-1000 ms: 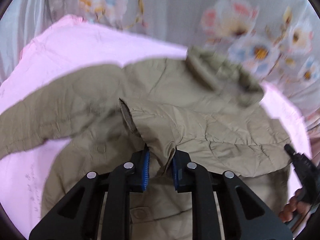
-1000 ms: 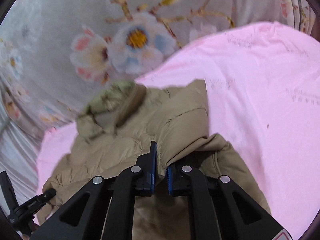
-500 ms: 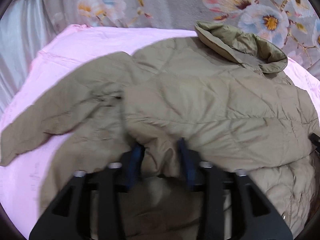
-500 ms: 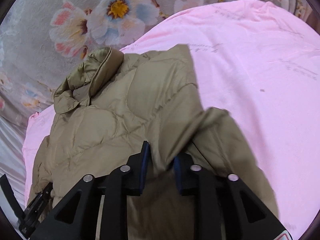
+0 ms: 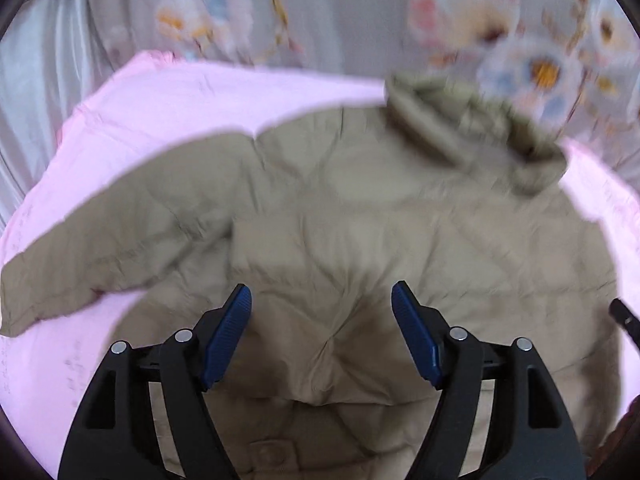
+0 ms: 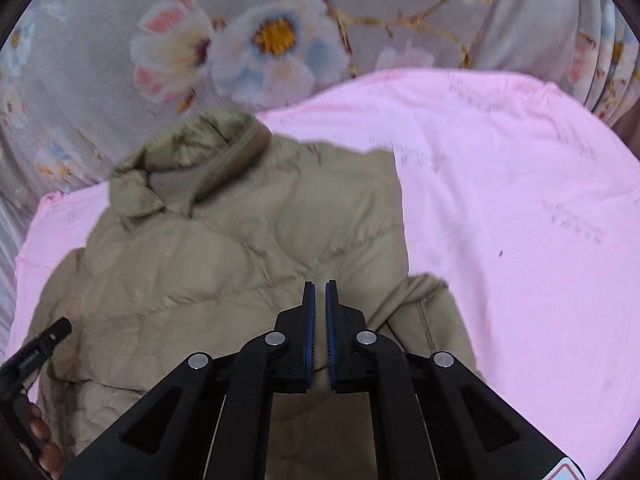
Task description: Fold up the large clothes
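The jacket (image 5: 360, 216) lies on the pink sheet (image 6: 500, 200), folded over itself, one sleeve (image 5: 100, 248) still out. Left gripper (image 5: 321, 300) gapes, empty; right gripper (image 6: 320, 294) looks pressed together, apparently empty. More folds remain.

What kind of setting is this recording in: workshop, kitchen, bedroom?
Most likely a bedroom. A khaki padded jacket lies on a pink sheet over what looks like a bed, with grey floral fabric behind it.

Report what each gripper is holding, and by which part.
Nothing is held. The left gripper is open above the jacket; the right gripper is shut with no fabric between its fingers.
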`<state>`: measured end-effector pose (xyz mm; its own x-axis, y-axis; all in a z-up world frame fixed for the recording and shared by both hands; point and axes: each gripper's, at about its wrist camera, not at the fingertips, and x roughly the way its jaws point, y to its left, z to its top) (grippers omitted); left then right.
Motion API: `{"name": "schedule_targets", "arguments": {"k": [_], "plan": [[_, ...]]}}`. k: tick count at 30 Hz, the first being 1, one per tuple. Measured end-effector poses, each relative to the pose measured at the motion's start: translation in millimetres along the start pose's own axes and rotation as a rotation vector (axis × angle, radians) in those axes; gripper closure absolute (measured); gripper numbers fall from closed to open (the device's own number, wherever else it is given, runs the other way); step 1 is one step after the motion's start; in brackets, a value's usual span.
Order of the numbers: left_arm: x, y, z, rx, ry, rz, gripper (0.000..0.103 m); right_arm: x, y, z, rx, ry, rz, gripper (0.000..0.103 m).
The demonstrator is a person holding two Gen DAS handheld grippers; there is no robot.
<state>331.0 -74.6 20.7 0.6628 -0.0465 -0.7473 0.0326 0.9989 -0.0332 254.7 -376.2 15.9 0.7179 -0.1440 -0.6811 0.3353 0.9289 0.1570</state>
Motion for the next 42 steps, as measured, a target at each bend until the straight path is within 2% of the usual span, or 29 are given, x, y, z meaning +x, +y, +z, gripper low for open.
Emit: {"name": "schedule_targets", "arguments": {"k": [1, 3, 19, 23, 26, 27, 28, 30, 31, 34, 38, 42], "plan": [[12, -2, -8, 0.016, 0.011, 0.026, 0.031, 10, -3, -4, 0.004, 0.023, -0.015, 0.102], [20, 0, -16, 0.015, 0.006, 0.024, 0.028, 20, -10, -13, 0.038, 0.049, 0.012, 0.103], [21, -9, -22, 0.047, -0.022, 0.072, 0.026, 23, 1, -19, -0.022, 0.038, -0.066, 0.103], [21, -8, -21, 0.040, -0.024, 0.062, 0.025, 23, 3, -19, -0.029, 0.039, -0.078, 0.103], [17, 1, -21, 0.008, -0.025, 0.011, 0.020, 20, 5, -18, -0.036, 0.038, -0.101, 0.103], [13, 6, -21, -0.002, -0.021, 0.007, 0.018, 14, 8, -18, -0.043, 0.030, -0.133, 0.098], [6, 15, -24, -0.016, -0.012, 0.008, 0.016, 4, 13, -19, -0.044, 0.021, -0.144, 0.092], [-13, 42, -29, -0.066, -0.012, -0.042, 0.015, -20, 29, -24, -0.052, -0.020, -0.092, 0.091], [-21, 57, -32, -0.100, -0.009, -0.071, 0.012, -29, 40, -26, -0.072, -0.036, -0.077, 0.091], [-39, 107, -37, -0.211, -0.009, -0.087, 0.011, -52, 80, -32, -0.127, -0.059, -0.010, 0.091], [-51, 189, -43, -0.363, -0.020, -0.037, 0.009, -56, 136, -39, -0.175, -0.021, 0.106, 0.091], [-41, 273, -54, -0.530, 0.018, 0.005, 0.009, -40, 172, -50, -0.216, 0.037, 0.130, 0.091]]}}
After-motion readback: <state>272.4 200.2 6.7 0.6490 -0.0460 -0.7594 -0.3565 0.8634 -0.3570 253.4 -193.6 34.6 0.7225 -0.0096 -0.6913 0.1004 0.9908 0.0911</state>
